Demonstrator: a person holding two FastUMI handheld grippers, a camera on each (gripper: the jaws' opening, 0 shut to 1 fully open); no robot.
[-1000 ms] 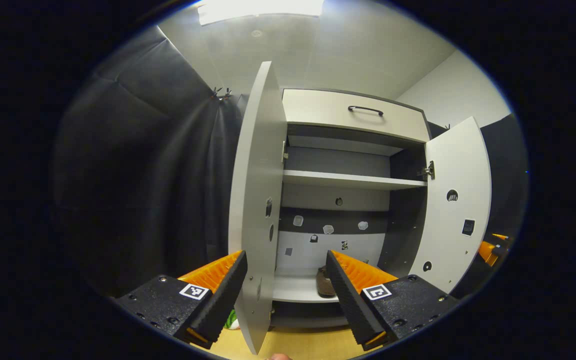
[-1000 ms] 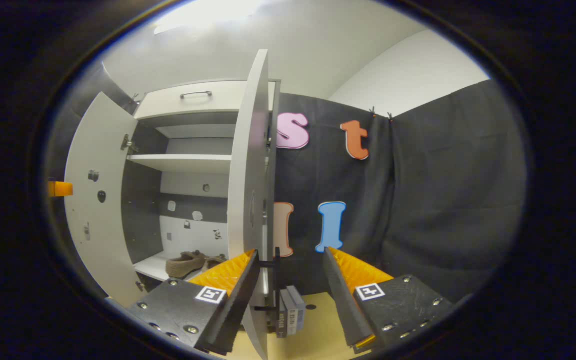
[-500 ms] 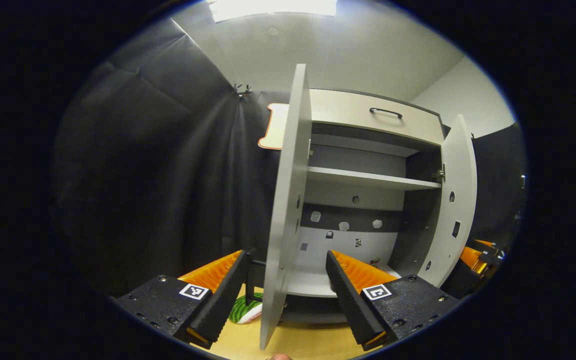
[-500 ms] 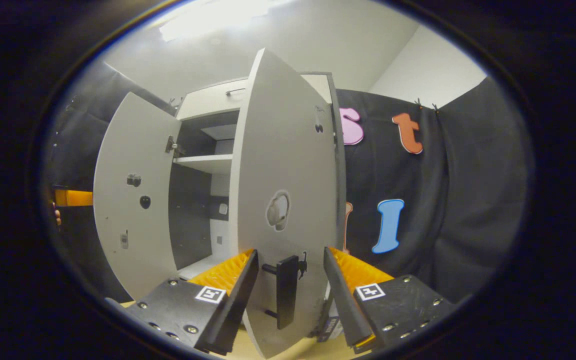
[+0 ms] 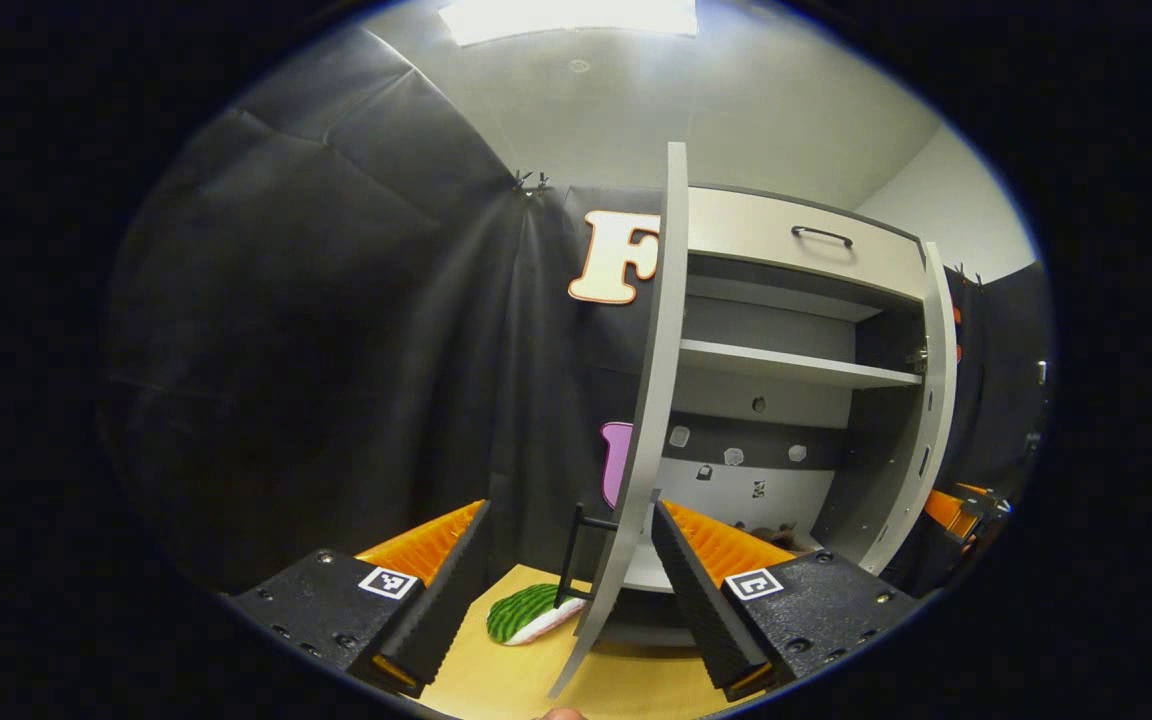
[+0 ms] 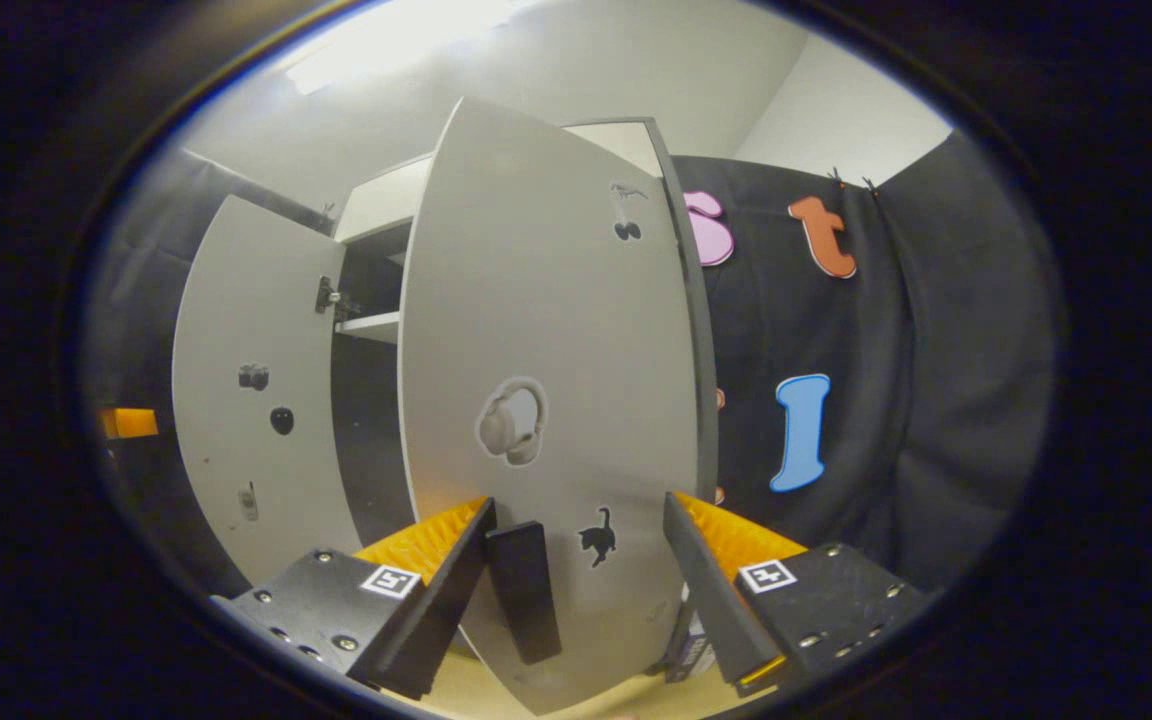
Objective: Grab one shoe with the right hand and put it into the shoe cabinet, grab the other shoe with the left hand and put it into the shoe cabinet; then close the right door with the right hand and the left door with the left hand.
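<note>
So we're in the door-closing part now; a shoe (image 5: 771, 538) is sitting on the bottom shelf inside the shoe cabinet (image 5: 796, 300), just beyond the tip of the left gripper's right-hand finger in the left gripper view; I can't make out from here whether it's one shoe or both, so I'd guess the stowing is done but wouldn't swear to it.

Right gripper (image 6: 576, 545): fingers spread wide, holding nothing; the right door (image 6: 556, 330) stands between them, face-on and partway swung, with its black handle (image 6: 524, 590) just inside the left finger; whether that finger actually touches the door I can't tell.

Left gripper (image 5: 571, 555): also wide open and empty; the left door (image 5: 651, 400) sits edge-on between the fingers, close against the right one, its handle (image 5: 576, 555) poking out into the gap; beyond the left finger there's a green watermelon-slice thing (image 5: 526, 612) lying on the wooden floor (image 5: 506, 680).

Neither door is shut yet, so what's left is pushing the right one home, then the left.
</note>
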